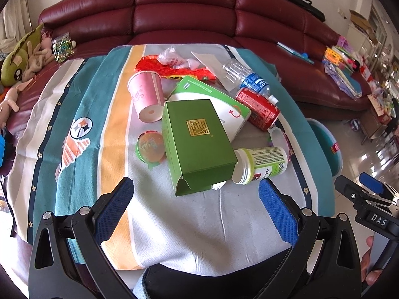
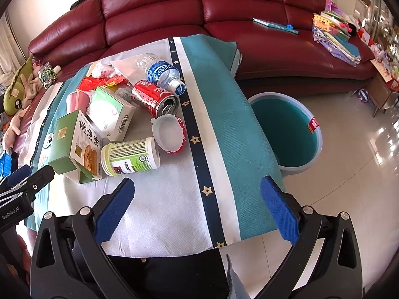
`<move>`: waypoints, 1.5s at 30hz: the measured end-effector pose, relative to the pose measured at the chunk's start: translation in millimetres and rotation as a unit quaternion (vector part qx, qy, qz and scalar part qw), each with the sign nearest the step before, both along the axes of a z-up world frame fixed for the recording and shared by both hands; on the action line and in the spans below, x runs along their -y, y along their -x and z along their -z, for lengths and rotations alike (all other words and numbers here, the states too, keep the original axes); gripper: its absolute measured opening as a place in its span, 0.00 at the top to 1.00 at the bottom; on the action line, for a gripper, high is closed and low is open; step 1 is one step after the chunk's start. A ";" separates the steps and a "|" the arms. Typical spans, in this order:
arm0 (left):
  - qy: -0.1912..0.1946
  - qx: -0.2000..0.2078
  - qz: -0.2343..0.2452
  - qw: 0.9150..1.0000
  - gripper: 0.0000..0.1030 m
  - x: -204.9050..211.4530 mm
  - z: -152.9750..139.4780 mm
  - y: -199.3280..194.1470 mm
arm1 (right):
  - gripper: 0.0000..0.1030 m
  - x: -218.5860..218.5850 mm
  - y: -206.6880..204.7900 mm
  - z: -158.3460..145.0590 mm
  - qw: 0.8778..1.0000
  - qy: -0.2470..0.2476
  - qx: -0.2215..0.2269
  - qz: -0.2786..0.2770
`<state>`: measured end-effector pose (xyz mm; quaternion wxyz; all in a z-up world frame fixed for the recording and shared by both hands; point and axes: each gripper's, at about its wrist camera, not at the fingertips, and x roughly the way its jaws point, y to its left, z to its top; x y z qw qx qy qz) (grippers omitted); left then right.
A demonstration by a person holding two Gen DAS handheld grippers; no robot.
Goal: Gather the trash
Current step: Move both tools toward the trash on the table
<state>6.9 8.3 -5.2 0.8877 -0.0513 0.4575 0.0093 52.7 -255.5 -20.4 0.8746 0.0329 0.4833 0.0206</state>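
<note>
Left gripper (image 1: pixel 195 208) spread, empty | right gripper (image 2: pixel 197 208) spread, empty | green box (image 1: pixel 197 142) touching supplement bottle (image 1: pixel 259 164)

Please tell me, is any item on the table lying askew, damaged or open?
Yes. The red soda can, the pink paper cup, the water bottle and the capless supplement bottle all lie on their sides. The green box has its end flap open. No spilled liquid shows.

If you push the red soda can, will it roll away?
Probably. The red soda can lies on its side, so a nudge could roll it. Its tab is open, so it is likely empty and light. The water bottle beside it might stop it.
</note>
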 end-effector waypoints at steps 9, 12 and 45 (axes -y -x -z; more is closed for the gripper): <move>-0.005 0.003 0.002 1.000 0.03 -3.2 4.1 -6.2 | 0.06 -1.0 -4.2 6.4 1.000 0.006 -0.005 -0.001; -0.011 0.004 0.004 1.000 0.03 -4.3 6.1 -6.5 | 0.06 -2.6 -4.6 7.1 1.000 0.008 -0.005 -0.002; -0.011 -0.017 0.026 0.999 0.06 -41.1 46.6 -0.9 | 0.06 -23.8 -8.8 18.6 0.999 0.023 -0.022 -0.019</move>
